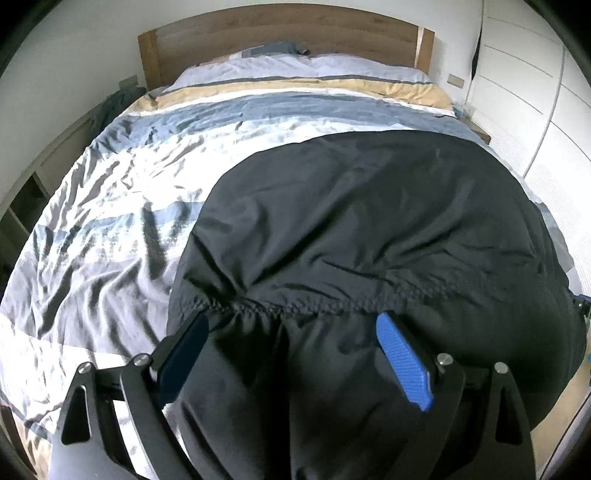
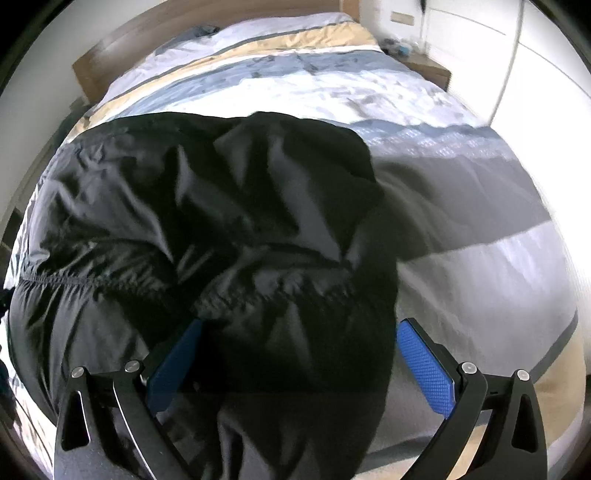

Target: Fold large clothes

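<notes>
Striped bed (image 1: pixel 110 206), one black garment (image 1: pixel 369 229), two tongs (image 1: pixel 291 332) (image 2: pixel 299 343) spread wide

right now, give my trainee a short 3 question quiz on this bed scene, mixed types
1. True or false: the black garment lies spread on the striped duvet.
2. Multiple choice: the jaws of the left hand-held gripper stand
A. open, with black fabric between them
B. shut on a pillow
C. out of view
3. Fill in: the headboard at the far end of the bed is made of ____.

Key
1. True.
2. A. The right hand-held gripper stands open over the garment's other side too.
3. Wood.
</notes>
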`<state>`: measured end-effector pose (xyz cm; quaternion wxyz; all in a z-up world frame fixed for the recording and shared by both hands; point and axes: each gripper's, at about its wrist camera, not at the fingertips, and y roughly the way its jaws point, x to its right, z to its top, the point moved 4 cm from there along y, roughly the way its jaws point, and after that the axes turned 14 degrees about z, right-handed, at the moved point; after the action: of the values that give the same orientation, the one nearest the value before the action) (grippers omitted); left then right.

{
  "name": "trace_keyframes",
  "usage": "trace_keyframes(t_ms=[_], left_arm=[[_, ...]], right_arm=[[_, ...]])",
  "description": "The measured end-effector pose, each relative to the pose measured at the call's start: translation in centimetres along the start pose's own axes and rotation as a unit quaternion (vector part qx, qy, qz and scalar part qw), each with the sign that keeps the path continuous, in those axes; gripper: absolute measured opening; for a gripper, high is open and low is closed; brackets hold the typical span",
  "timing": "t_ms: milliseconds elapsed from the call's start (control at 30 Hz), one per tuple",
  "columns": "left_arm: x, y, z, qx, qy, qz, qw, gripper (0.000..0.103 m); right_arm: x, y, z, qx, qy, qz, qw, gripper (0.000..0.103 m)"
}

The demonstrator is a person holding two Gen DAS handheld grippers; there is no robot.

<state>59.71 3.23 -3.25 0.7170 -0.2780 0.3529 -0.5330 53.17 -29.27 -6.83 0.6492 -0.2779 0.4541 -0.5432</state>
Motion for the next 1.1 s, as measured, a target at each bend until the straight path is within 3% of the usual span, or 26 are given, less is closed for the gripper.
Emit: trace_keyframes(t_ms=[467,767,933,1100], left_arm=[[-2.7,1.0,-0.7,-0.003,-0.024,-0.012,0.9996,0.093],[-4.9,4.1,-1.8,-0.045,-0.061,-0.021,0.9969,0.093],[-6.5,7.2,-2.9,-0.087,-0.113,-0.065,0.9876,0.093],[-7.5,9.3,-3.7,-0.112,-0.146,-0.084,0.9794,0.093]], right_arm=[[2.2,-0.1,-0.1,0.004,0.033,0.01,0.999,0.102],[3.5,1.2,-0.4,-0.015,0.045,0.023,0.999,0.102],[4.5,2.1,-0.8,-0.028,0.069,0.058,0.996,0.102],[6.0,3.2,-1.4,-0.044,0.108,0.098,0.988,0.102]])
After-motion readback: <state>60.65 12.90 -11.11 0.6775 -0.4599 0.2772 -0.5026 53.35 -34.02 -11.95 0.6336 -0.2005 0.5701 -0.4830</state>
